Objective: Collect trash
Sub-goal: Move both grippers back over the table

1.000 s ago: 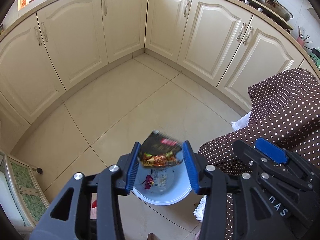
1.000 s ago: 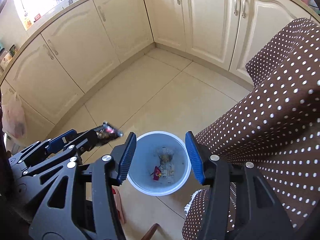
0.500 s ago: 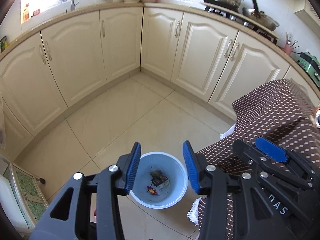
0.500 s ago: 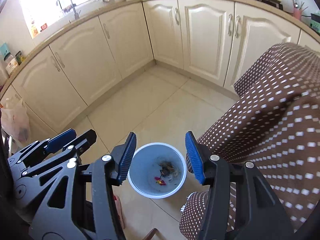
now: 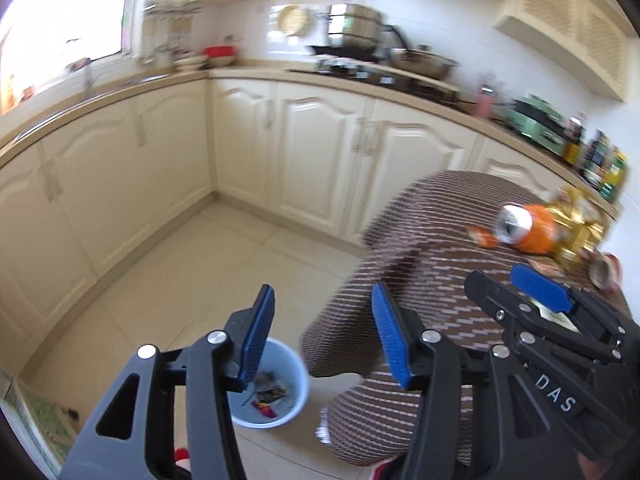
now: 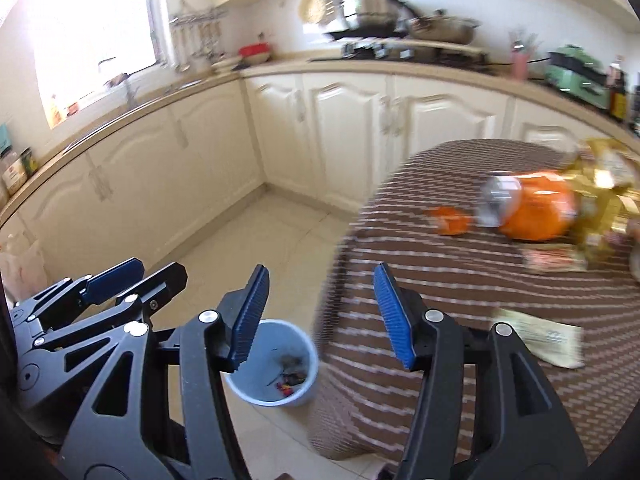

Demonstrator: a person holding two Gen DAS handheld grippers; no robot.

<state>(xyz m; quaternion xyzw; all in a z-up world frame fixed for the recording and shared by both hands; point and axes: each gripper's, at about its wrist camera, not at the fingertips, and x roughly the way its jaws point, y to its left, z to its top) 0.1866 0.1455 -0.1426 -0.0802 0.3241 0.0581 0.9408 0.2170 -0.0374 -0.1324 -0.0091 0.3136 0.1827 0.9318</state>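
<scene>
Both frames are smeared by motion blur. In the left wrist view the left gripper (image 5: 322, 330) sits at lower centre with its blue ribbed fingers (image 5: 256, 336) spread wide and nothing between them. The right gripper (image 6: 320, 312), at lower centre of its own view, is likewise spread wide and holds nothing; its black body also shows at the lower right of the left view.

A round pale blue plastic trash bin (image 5: 298, 384) stands on the cream floor tiles (image 5: 192, 264) at the bottom of the frame, just beside the draped edge of the brown white-dotted tablecloth (image 5: 424, 280). Several crumpled wrappers (image 5: 272, 394) lie in its bottom.

On the cloth, at the right of the right wrist view, an orange drink can (image 6: 528, 208) lies on its side, silver end toward the camera, touching a crinkled gold foil wrapper (image 6: 604, 196). A small orange scrap (image 6: 450, 220) lies just left of the can, and a flat pale paper packet (image 6: 540, 338) lies near the right gripper's finger.

Cream cabinet doors (image 6: 344, 136) curve across the background.
</scene>
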